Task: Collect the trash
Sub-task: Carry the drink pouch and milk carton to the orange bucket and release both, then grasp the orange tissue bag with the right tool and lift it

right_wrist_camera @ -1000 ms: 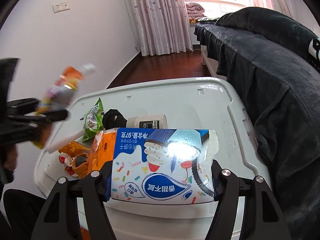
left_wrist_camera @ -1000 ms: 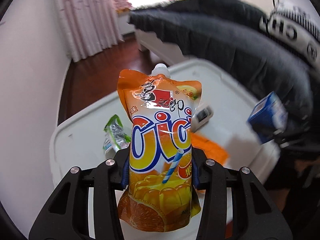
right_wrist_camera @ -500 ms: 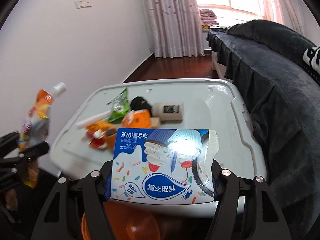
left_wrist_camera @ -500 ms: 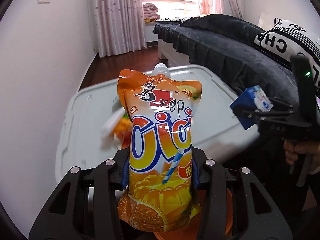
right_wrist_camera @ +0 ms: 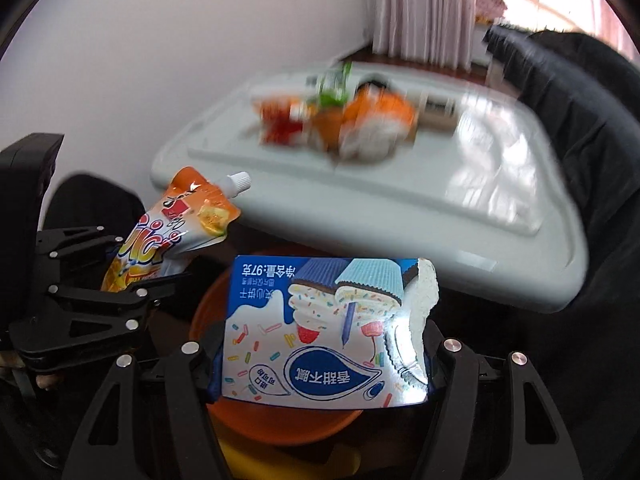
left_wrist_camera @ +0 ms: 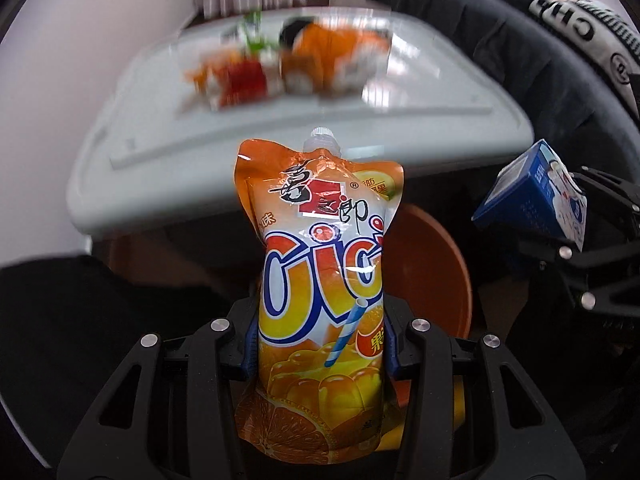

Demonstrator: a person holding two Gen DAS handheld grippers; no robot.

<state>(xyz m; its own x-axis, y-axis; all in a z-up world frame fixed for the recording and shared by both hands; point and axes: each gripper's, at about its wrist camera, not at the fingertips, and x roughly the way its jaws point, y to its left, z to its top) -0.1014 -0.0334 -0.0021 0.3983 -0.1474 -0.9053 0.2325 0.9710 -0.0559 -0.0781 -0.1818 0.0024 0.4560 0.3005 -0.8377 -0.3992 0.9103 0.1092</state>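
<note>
My left gripper is shut on an orange jelly drink pouch with a white spout, held upright over an orange bin. My right gripper is shut on a blue and white snack box, held above the same orange bin. The right view also shows the pouch in the left gripper at the left. In the left wrist view the box shows at the right edge. More wrappers lie blurred on the white lid.
The white container lid serves as a low table beyond the bin. A dark blanket on a bed runs along the right. A white wall and pink curtains stand behind. A black-and-white pillow lies on the bed.
Both grippers have pulled back off the white lid and dipped down; the orange bin now lies under them. The pouch and the box are still gripped as before.
</note>
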